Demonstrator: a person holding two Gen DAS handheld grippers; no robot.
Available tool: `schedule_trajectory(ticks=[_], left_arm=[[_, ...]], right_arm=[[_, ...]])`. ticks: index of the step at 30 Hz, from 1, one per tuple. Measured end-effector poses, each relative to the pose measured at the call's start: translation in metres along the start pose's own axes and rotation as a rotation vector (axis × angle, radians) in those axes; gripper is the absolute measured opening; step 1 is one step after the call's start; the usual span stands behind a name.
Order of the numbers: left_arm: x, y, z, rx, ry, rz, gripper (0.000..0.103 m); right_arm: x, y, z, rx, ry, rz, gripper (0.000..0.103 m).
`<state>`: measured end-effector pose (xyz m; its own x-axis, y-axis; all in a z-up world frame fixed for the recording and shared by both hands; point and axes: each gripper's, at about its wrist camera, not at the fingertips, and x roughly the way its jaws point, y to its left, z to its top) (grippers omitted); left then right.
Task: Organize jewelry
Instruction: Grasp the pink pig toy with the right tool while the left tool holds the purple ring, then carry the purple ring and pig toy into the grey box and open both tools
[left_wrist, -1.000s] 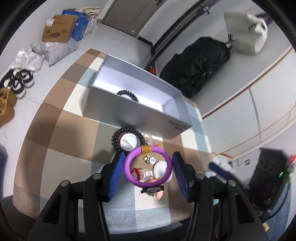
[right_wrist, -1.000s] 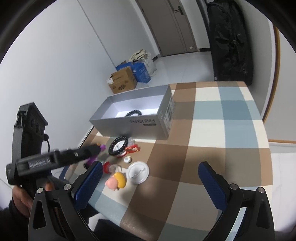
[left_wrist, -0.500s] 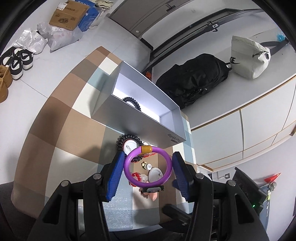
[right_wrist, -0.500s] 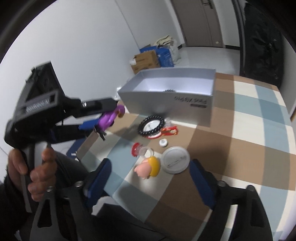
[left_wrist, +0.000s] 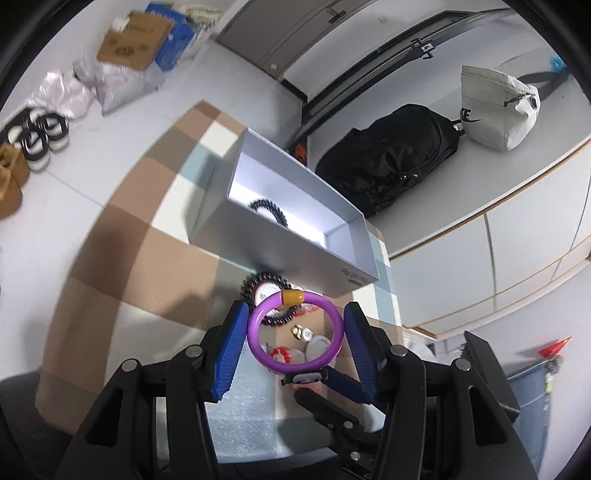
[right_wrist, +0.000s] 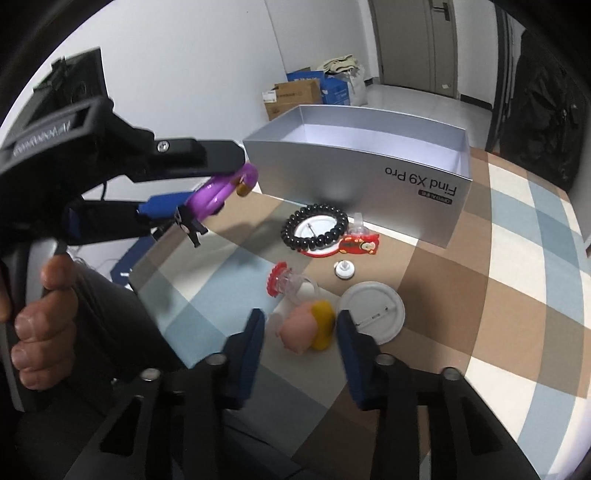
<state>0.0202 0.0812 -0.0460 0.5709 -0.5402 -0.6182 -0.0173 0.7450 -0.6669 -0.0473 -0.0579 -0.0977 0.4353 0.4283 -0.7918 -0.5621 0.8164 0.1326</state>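
Note:
My left gripper (left_wrist: 295, 330) is shut on a purple bangle (left_wrist: 255, 332) with an amber bead, held in the air short of the open grey box (left_wrist: 295, 254). A small black clip hangs under the bangle (right_wrist: 221, 188). One black bead bracelet (left_wrist: 269, 212) lies inside the box. On the table, my right gripper (right_wrist: 299, 328) hovers over a pink and yellow figure (right_wrist: 306, 326). Its jaws are closing with the figure between them, and the pads stand a little apart from it. A second black bead bracelet (right_wrist: 314, 230) rings a white badge near the grey box (right_wrist: 354, 173).
A red charm (right_wrist: 360, 245), a small white stud (right_wrist: 343, 269), a red and clear piece (right_wrist: 288, 284) and a white round badge (right_wrist: 371, 312) lie on the checked cloth. A hand (right_wrist: 40, 314) holds the left gripper's handle. The table edge runs at the left.
My right gripper's jaws have come in from wide open, and it has dropped toward the pink and yellow figure. My left gripper still holds the purple bangle, almost in place.

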Motion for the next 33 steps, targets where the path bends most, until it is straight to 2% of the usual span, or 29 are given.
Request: schedule_trajectory(ticks=[5,6,8,14,17,19,29,33], left_arm=[[-0.005,-0.008,-0.001,0.048,-0.04,0.015,0.048],[-0.006,-0.009,-0.002,0.054,-0.044,0.019,0.048],[-0.006,-0.012,-0.003,0.07,-0.049,0.026,0.048],[-0.002,-0.018,0.0,0.093,-0.05,0.026,0.048],[-0.001,-0.021,0.002,0.11,-0.055,0.051,0.048],[0.0,-0.026,0.001,0.142,-0.059,0.094,0.048],[0.001,-0.044,0.008,0.223,-0.086,0.162,0.048],[0.0,-0.045,0.016,0.191,-0.091,0.134,0.048]], right_arm=[[-0.003,-0.001,-0.001,0.003,-0.016,-0.007,0.029],[-0.004,-0.001,0.0,0.006,-0.018,-0.005,0.027],[-0.008,-0.001,0.001,0.012,-0.031,-0.002,0.015],[-0.009,-0.01,0.007,0.05,-0.032,0.01,0.014],[-0.008,-0.011,0.009,0.062,-0.027,0.025,0.014],[-0.011,-0.012,0.008,0.073,-0.028,0.039,0.014],[-0.033,-0.032,0.021,0.164,-0.109,0.092,0.014],[-0.047,-0.039,0.029,0.189,-0.153,0.106,0.014]])
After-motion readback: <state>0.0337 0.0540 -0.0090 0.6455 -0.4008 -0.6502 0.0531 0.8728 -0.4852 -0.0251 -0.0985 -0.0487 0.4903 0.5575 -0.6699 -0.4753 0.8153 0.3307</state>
